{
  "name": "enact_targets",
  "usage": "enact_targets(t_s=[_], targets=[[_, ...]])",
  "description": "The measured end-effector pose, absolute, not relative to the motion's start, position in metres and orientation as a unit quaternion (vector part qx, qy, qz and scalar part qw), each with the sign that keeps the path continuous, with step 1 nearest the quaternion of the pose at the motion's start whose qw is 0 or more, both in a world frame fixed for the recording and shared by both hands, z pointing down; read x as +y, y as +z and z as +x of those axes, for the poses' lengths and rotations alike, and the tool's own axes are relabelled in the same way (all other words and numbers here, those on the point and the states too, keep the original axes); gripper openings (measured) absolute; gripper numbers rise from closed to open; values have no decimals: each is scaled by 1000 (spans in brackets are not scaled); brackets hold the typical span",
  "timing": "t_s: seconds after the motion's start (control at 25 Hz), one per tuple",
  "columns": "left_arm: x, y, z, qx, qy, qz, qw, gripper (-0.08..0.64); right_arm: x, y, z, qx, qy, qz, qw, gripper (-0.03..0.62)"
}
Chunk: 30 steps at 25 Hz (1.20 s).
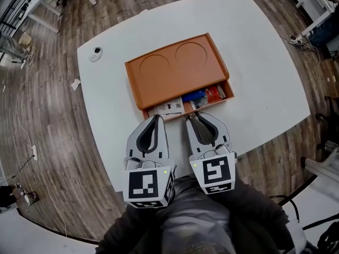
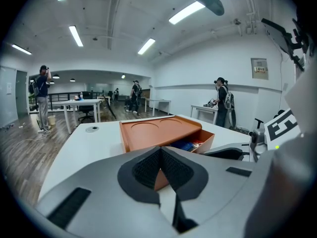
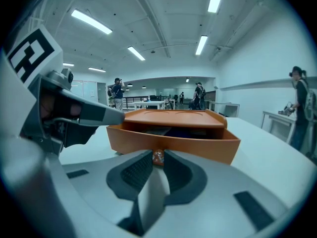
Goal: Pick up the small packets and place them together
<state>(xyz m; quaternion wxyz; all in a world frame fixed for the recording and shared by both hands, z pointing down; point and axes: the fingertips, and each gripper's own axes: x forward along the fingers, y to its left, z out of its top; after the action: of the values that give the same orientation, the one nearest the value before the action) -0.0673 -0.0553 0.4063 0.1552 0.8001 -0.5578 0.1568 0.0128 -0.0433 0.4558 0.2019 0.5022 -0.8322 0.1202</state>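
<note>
An orange box with two round hollows in its top stands on the white table. Its drawer is pulled out toward me. Inside lie small packets: a white printed one, a blue one and a red one. My right gripper is at the drawer's front, shut on a small orange knob between its pads. My left gripper hovers just left of it, before the box's front corner, shut with nothing between its pads. The blue packet shows in the left gripper view.
A small round grey fitting sits near the table's far left corner. A scrap of paper lies on the wooden floor. Other white tables and several standing people are far off in the room.
</note>
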Motion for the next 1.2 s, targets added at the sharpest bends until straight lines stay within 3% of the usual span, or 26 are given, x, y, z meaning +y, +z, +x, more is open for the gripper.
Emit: enact_targets(t_s=[1.2], targets=[[-20,392,-65,-576,158,788,149,0,-16,451,22,-839,126,490,203,74]])
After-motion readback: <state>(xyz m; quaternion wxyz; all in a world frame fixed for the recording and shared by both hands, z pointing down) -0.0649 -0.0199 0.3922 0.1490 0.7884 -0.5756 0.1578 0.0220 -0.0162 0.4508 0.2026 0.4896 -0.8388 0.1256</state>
